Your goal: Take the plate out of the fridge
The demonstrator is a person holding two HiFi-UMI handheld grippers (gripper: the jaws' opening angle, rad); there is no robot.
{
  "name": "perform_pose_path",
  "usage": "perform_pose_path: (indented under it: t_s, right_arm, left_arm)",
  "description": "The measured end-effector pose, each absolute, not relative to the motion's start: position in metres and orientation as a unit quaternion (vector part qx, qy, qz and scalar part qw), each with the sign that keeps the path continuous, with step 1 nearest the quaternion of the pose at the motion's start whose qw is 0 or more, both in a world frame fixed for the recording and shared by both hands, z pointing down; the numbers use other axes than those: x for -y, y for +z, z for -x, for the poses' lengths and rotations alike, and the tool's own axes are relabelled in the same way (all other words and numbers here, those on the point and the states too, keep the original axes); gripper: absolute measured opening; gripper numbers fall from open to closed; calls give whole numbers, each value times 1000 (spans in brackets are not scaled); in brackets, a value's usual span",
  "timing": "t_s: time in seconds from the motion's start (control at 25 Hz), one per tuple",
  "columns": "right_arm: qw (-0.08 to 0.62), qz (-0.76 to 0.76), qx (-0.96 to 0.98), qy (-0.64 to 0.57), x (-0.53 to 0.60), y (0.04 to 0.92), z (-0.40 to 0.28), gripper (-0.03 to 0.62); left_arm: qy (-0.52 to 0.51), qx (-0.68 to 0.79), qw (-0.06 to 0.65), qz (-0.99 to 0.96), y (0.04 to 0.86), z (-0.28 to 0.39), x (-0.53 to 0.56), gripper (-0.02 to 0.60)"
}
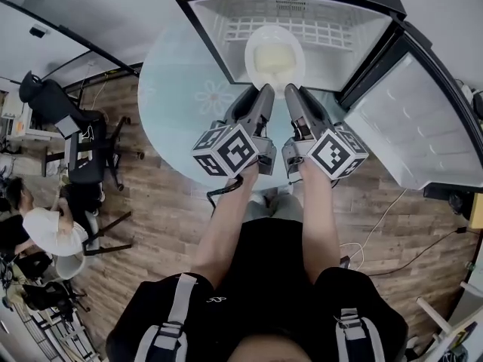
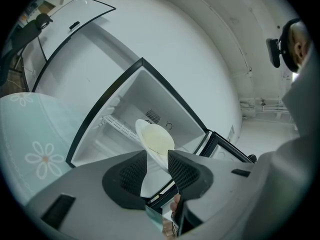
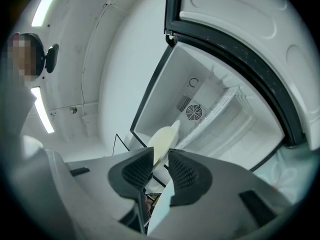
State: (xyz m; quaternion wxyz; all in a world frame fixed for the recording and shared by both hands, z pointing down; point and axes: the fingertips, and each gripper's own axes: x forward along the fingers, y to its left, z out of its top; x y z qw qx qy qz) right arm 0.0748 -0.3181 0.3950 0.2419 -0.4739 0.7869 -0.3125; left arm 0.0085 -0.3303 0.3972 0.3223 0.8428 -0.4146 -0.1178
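— How are the tongs found?
— The right gripper (image 3: pixel 161 156) is clamped on the near rim of the plate (image 3: pixel 162 136). The left gripper (image 2: pixel 157 159) is spread, with that rim lying loose between its pads.
— And where is the plate seen?
— Inside the open fridge (image 1: pixel 355 36), over the wire shelf (image 1: pixel 332 30). Its near edge is covered by the jaws, and whether it rests on the shelf cannot be told.
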Motion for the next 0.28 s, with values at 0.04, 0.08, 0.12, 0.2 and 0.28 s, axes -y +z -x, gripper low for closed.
perform_pose_path:
  t_s: [0.04, 0.08, 0.12, 0.2, 0.28]
  right_arm:
    - [242, 475, -785, -315, 316, 397, -73, 96]
    - [241, 476, -784, -318, 314, 399, -72, 98]
    - [240, 477, -782, -320, 311, 402, -72, 98]
    - [238, 481, -780, -322, 308, 406, -73, 98]
    - [238, 483, -778, -322, 306, 408, -75, 98]
  left_arm:
    - [-119, 413, 324, -843, 398, -7, 330, 121]
    - [-119, 411, 326, -843, 399, -6, 328, 121]
    - [-119, 409, 329, -843, 402, -6, 327, 120]
    - [-118, 407, 334, -842, 405, -7, 324, 120]
    - [-117, 404, 335, -843, 407, -10, 322, 120]
